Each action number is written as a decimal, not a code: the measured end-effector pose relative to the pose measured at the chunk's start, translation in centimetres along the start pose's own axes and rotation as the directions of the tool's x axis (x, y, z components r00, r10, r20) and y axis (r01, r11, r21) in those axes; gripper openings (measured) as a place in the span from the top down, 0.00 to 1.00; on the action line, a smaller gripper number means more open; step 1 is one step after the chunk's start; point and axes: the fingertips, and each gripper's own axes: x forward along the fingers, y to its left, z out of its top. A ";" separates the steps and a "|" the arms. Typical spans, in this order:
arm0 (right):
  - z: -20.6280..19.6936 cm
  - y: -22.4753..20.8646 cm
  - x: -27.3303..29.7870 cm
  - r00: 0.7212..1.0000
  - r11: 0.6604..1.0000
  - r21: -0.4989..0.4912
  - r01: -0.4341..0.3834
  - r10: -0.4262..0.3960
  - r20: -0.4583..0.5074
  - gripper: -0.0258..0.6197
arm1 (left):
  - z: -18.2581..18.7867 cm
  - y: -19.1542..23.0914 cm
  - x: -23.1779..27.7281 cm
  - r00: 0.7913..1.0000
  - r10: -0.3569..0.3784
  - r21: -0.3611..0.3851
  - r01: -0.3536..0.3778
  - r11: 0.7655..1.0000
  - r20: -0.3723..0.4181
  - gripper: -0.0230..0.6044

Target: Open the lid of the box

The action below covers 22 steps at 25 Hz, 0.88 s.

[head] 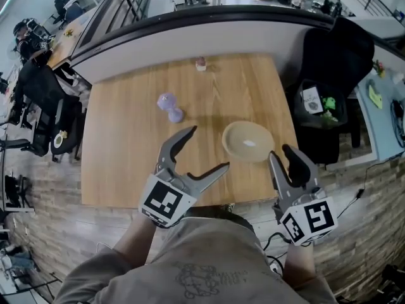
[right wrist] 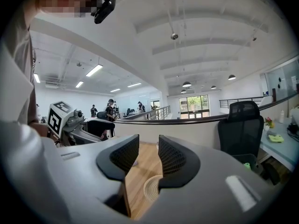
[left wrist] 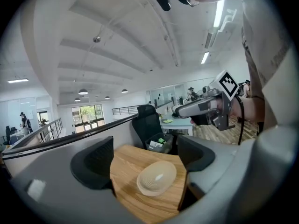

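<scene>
The wooden table (head: 126, 151) fills the centre of the head view. The round translucent box (head: 248, 141) rests on it, right of centre and near the lower edge, with its lid on. The left gripper (head: 206, 151) hovers at lower centre, its jaws spread wide and holding nothing. The box lies beyond the fingertips, untouched. The right gripper (head: 281, 152) hovers at lower right, just beside the box. Its jaws stand a narrow gap apart and grip nothing. A purple dumbbell-shaped object (head: 169, 108) lies upper left of the box, well apart from it. A small pinkish item (head: 201, 63) sits at the table's top edge.
</scene>
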 end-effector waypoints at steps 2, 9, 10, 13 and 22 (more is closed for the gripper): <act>0.2 0.1 0.3 1.000 1.000 -0.007 0.010 -0.010 -0.001 0.76 | -0.2 0.4 0.0 1.000 -0.019 0.023 0.019 1.000 -0.001 0.29; 0.1 0.6 1.7 0.999 0.999 -0.004 0.045 -0.045 -0.016 0.76 | -2.5 2.0 0.2 0.997 -0.077 0.057 0.079 0.995 -0.027 0.29; -0.3 0.6 2.0 0.999 0.999 0.005 0.047 -0.047 -0.025 0.76 | -3.0 2.2 0.5 0.996 -0.087 0.059 0.089 0.994 -0.032 0.29; -1.4 0.3 2.9 0.997 0.998 0.023 0.051 -0.050 -0.055 0.76 | -4.5 2.9 1.7 0.991 -0.126 0.083 0.129 0.988 -0.043 0.29; -5.7 -0.1 7.9 0.987 0.999 0.043 0.028 -0.021 -0.158 0.76 | -10.0 3.5 6.2 0.960 -0.274 0.153 0.278 0.948 -0.051 0.27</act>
